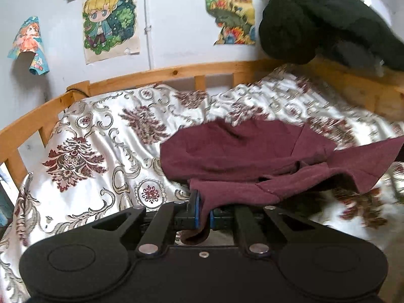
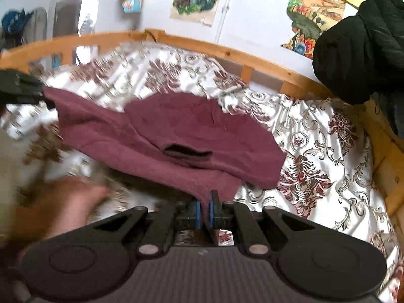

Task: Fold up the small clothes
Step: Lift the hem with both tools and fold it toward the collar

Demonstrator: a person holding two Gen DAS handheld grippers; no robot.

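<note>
A: Starting at nine o'clock in the left wrist view, what holds what?

B: A wooden bed frame with a slatted pine rail (image 1: 161, 73) curves round from nine to two o'clock. Inside it lies a shiny white bedspread patterned with maroon flowers and grey scrolls (image 1: 101, 136). On that spread, from centre toward three o'clock, sits the small maroon knitted garment (image 1: 227, 149), partly lifted off the cover.

A: And the left gripper (image 1: 204, 209)?

B: At six o'clock. Its blue-padded jaws are pressed nearly together, pinching an edge of the maroon garment, which hangs down between them.

A: Anything else?

B: Cartoon posters taped to the pale wall (image 1: 111, 20) at eleven and twelve o'clock, and a bulky dark green plush heap (image 1: 328, 20) on the rail at one o'clock.

A: Now the right wrist view, same order.

B: At eight o'clock a blurred hand (image 2: 75, 207) shows. The frame's rail arcs from ten to three o'clock around the same bedspread. The garment stretches from ten o'clock to centre, with a dark slit near its middle.

A: The right gripper (image 2: 204, 209)?

B: Six o'clock, jaws almost closed, clamping a fold of the garment's near edge. The dark plush sits at two o'clock.
</note>
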